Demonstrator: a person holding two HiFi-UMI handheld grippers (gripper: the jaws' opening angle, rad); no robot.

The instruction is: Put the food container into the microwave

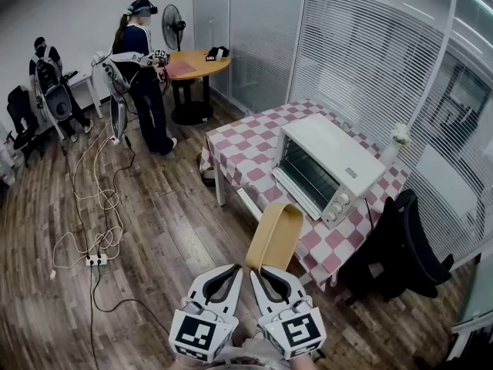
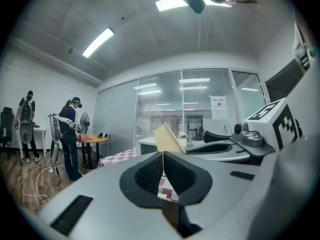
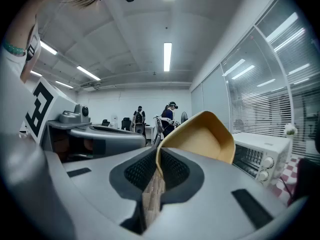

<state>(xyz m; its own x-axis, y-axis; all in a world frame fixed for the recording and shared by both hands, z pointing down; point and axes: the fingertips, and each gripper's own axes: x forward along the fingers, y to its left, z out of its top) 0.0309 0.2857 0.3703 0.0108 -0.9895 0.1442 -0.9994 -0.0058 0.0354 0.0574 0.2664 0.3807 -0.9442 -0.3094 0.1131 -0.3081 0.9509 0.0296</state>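
Note:
A tan, shallow food container (image 1: 275, 237) stands on edge in front of me, and my right gripper (image 1: 263, 273) is shut on its rim. In the right gripper view the container (image 3: 202, 139) rises from between the jaws of that gripper (image 3: 157, 165). Close beside it on the left, my left gripper (image 1: 232, 274) is shut with nothing in it; its jaws meet in the left gripper view (image 2: 163, 159), where the container (image 2: 169, 139) shows just beyond. The white microwave (image 1: 327, 166) sits with its door closed on a red-checked table (image 1: 246, 146), ahead and right of both grippers.
A black chair draped with dark clothing (image 1: 402, 249) stands right of the table. Cables and a power strip (image 1: 95, 259) lie on the wooden floor to the left. Two people (image 1: 142, 75) stand far back by a round table (image 1: 199, 65). Glass walls with blinds run behind the microwave.

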